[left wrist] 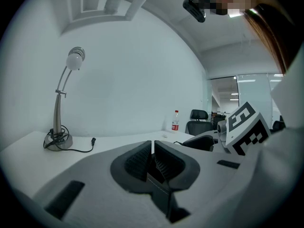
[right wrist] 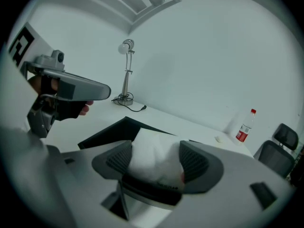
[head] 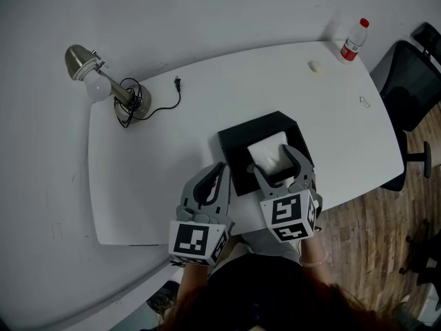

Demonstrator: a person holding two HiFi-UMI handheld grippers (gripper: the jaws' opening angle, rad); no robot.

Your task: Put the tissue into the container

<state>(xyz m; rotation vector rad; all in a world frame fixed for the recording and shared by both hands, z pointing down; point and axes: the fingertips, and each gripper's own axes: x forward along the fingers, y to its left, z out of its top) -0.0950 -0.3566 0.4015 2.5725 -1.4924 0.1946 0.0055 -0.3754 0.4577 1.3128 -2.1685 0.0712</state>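
The right hand-held gripper grips the white tissue over the open black container on the worktop. The left hand-held gripper is closed and empty. Likely next: lower the tissue and release it.

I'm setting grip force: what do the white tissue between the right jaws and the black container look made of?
Tissue: soft white paper, probably; it bulges in the right gripper, between its jaws. Container: matte black, with straight rigid-looking walls; plastic or board, I cannot tell.
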